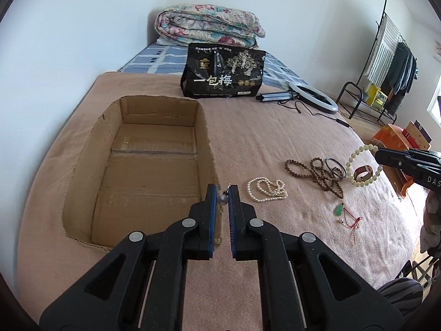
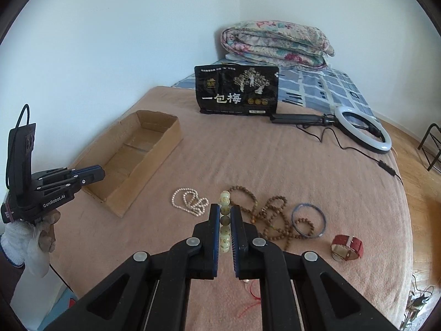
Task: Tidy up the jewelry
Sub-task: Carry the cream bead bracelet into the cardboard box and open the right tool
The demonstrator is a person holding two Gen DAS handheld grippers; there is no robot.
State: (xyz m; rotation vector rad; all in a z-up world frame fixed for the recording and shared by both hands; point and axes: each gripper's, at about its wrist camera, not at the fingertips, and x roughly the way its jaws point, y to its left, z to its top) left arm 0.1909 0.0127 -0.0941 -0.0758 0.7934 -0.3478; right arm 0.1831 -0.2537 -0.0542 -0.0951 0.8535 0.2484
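Note:
My left gripper [image 1: 222, 193] is shut on a small pearl earring [image 1: 223, 199], held just above the near right corner of the open cardboard box [image 1: 154, 110]. My right gripper [image 2: 225, 211] is shut on a pale green bead bracelet [image 2: 224, 201], lifted above the bed; the bracelet also shows in the left wrist view [image 1: 358, 165]. On the pink blanket lie a white pearl necklace [image 1: 267, 190], brown wooden bead strands [image 1: 322, 175], a thin bangle [image 2: 308, 219], a red-strap watch [image 2: 347, 247] and a green pendant on red cord [image 1: 339, 209].
A black snack bag [image 1: 223, 74] stands behind the box. A ring light with its stand and cable [image 1: 314, 96] lies at the back right. A folded floral quilt [image 1: 209, 24] sits at the bed's head. A clothes rack [image 1: 386, 55] stands beyond the bed.

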